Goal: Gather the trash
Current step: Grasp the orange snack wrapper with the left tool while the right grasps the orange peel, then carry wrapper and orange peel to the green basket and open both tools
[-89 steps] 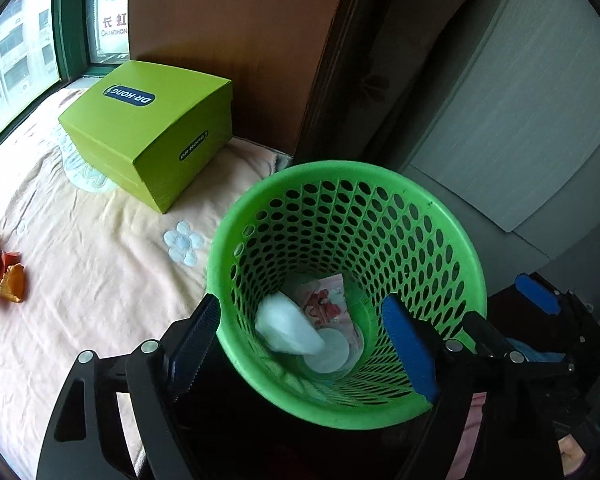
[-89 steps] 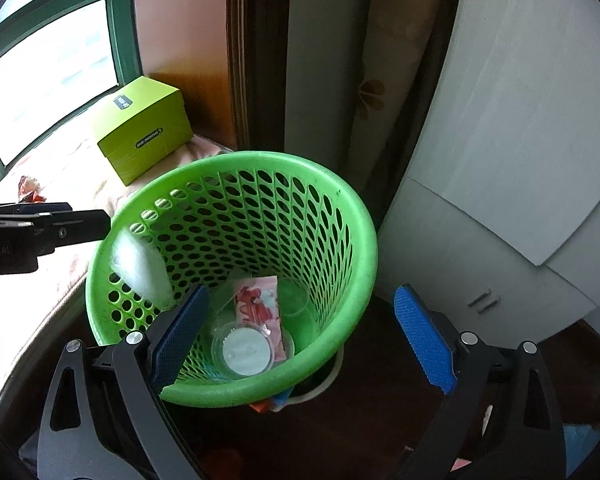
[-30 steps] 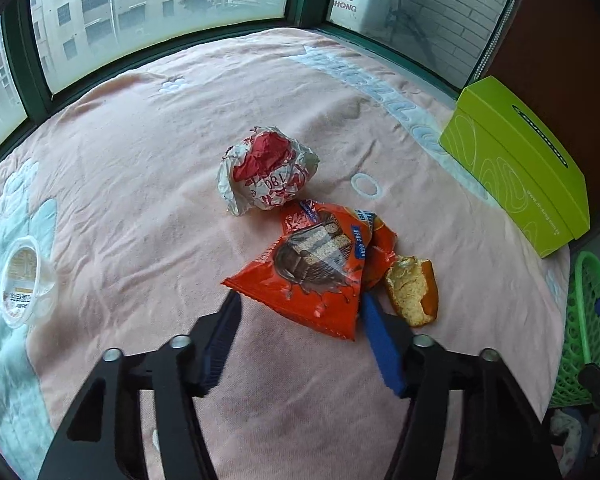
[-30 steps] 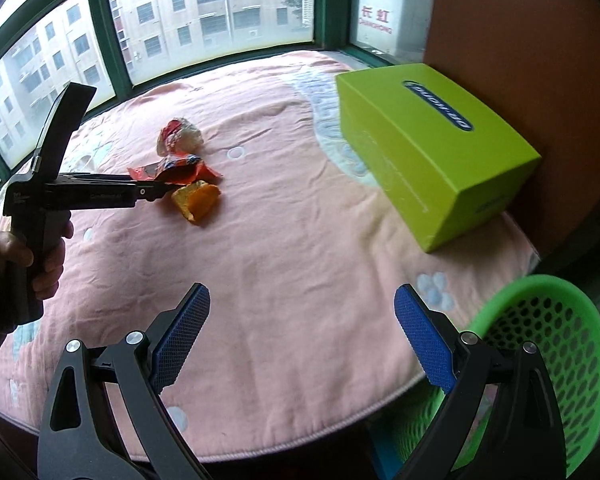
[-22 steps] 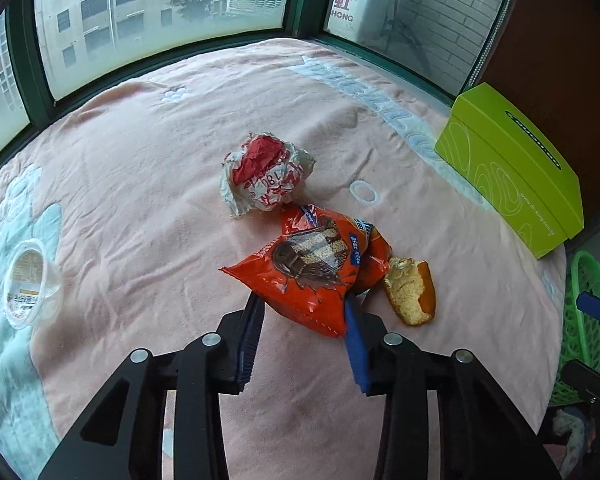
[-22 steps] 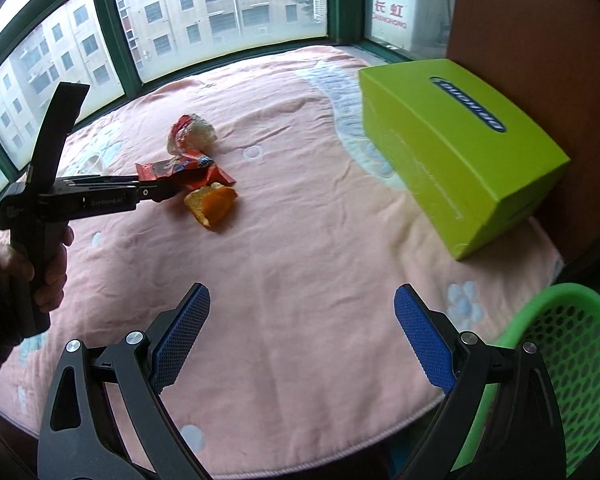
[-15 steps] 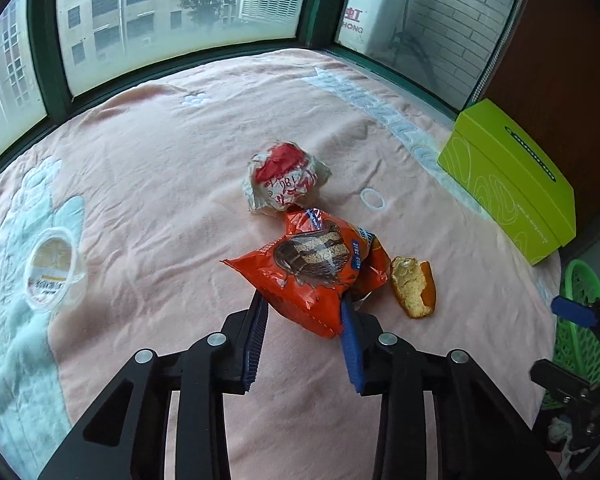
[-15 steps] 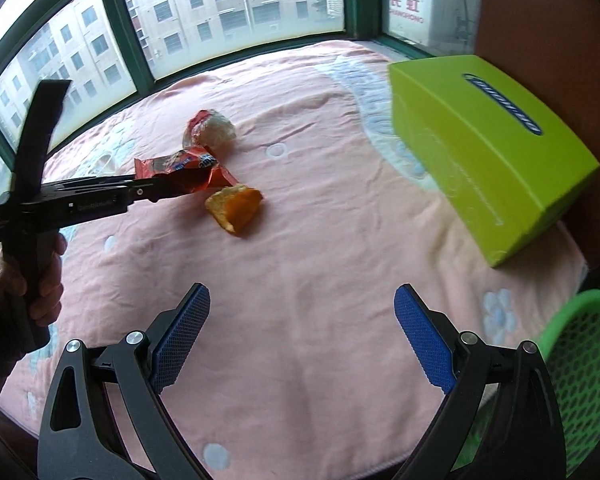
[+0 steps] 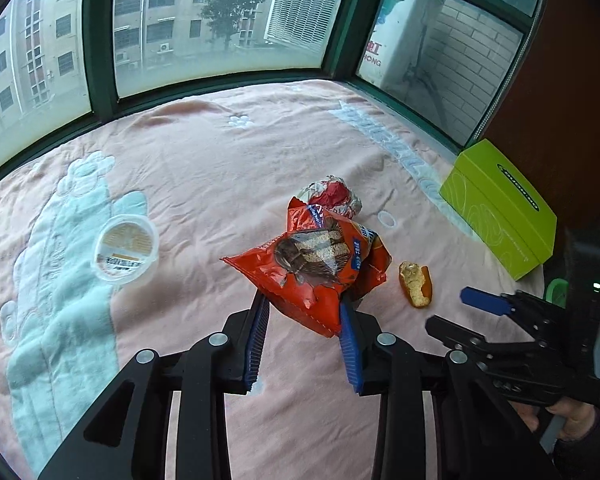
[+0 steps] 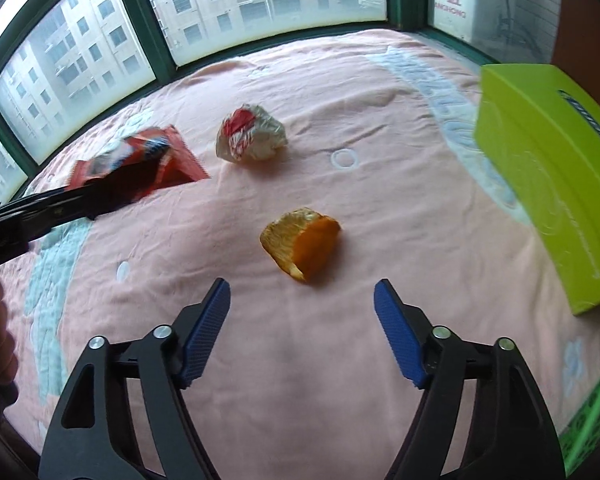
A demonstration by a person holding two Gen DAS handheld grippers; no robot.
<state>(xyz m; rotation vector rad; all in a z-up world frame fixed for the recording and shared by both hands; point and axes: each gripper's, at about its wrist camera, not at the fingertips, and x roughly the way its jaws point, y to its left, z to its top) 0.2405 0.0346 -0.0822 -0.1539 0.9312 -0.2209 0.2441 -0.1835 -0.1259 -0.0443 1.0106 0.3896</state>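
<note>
The pink blanket (image 9: pixel 204 168) fills the middle of both views, with the window behind it along the top of the frame. At right stands the lime-green box (image 10: pixel 548 184); the green basket (image 10: pixel 592 420) shows only as a rim at the lower right corner of the right wrist view.

Change noted: a second ago the orange snack wrapper (image 9: pixel 316 268) lay flat on the blanket between slack jaws. It is now clamped between the blue pads of the left gripper (image 9: pixel 304 320) and lifted clear of the cloth, at centre frame. One item is secured, judged ready for carriage to the basket.

The right gripper (image 10: pixel 302 308), formerly wide, is closing its jaws just short of the orange peel (image 10: pixel 300 244), at centre of its view. Nothing lies between the pads yet; the peel is untouched.

Remaining on the blanket: the crumpled red-and-white wrapper (image 10: pixel 250 138) beyond the peel, and a clear lidded cup (image 9: pixel 126 248) at left of the left wrist view.

Obstruction: none over the peel. The box sits near the basket side.
</note>
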